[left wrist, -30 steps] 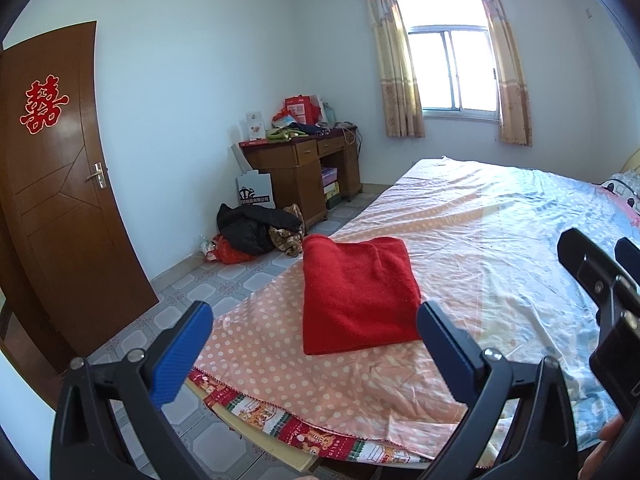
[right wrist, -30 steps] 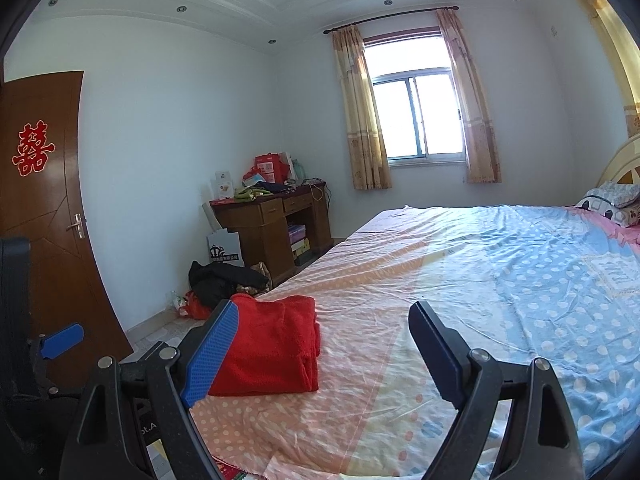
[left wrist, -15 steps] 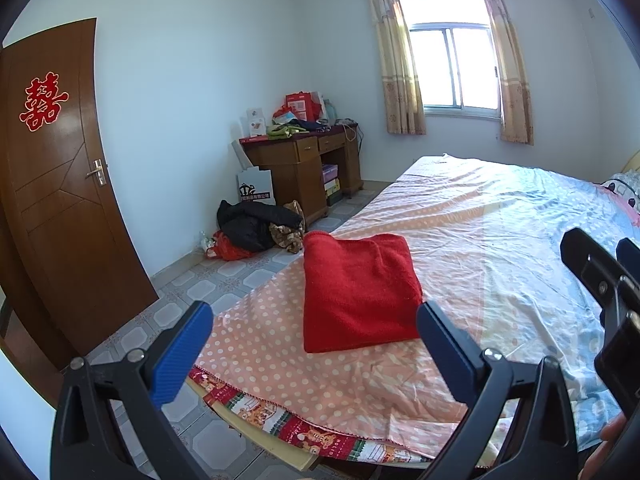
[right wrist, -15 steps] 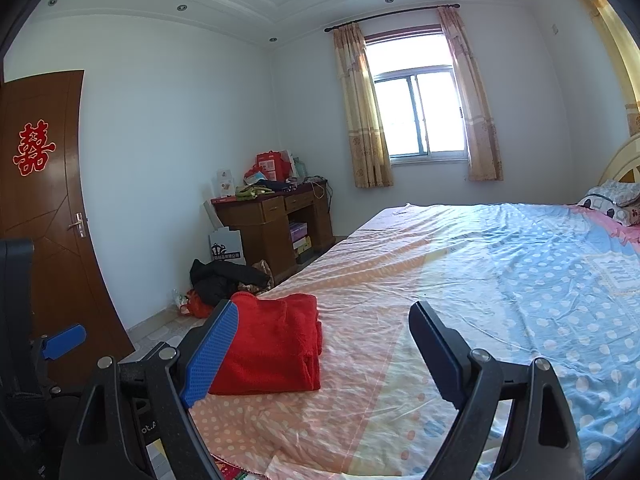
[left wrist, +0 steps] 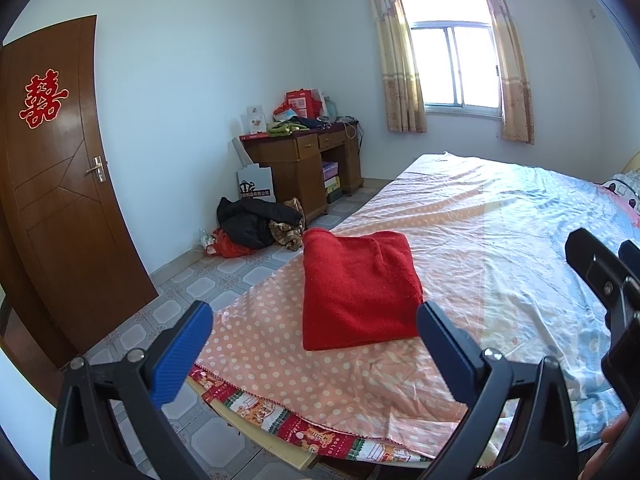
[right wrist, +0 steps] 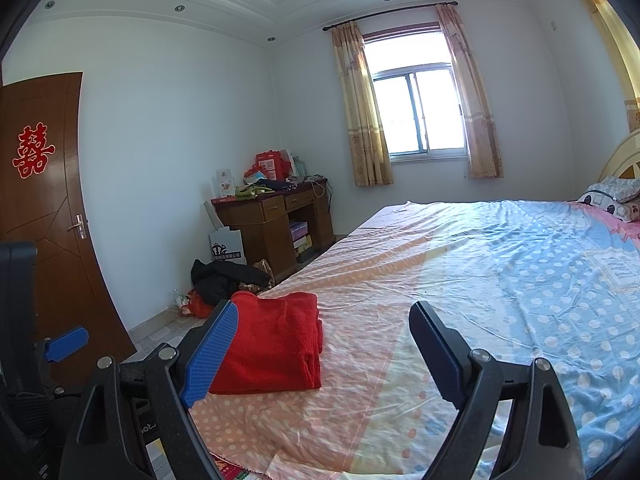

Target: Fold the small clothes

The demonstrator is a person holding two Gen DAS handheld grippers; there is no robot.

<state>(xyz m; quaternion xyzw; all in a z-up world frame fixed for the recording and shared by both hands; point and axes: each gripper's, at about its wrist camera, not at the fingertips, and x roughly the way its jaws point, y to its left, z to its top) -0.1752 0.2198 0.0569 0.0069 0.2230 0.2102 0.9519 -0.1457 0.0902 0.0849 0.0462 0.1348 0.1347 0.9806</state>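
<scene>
A red fleece garment (left wrist: pixel 358 288) lies folded into a neat rectangle near the foot corner of the bed (left wrist: pixel 500 232), on the pink polka-dot part of the sheet. It also shows in the right wrist view (right wrist: pixel 272 350). My left gripper (left wrist: pixel 314 344) is open and empty, held back from the bed edge with the garment just beyond its fingertips. My right gripper (right wrist: pixel 320 344) is open and empty, above the bed edge to the right of the garment. The right gripper also shows at the right edge of the left wrist view (left wrist: pixel 600 276).
A wooden desk (left wrist: pixel 304 168) with clutter stands against the far wall. A pile of dark clothes (left wrist: pixel 256 226) lies on the tiled floor. A brown door (left wrist: pixel 52 184) is at left. Pillows (right wrist: pixel 612 196) lie at the bed's head.
Both grippers have drifted only slightly; the garment lies as before and both stay open.
</scene>
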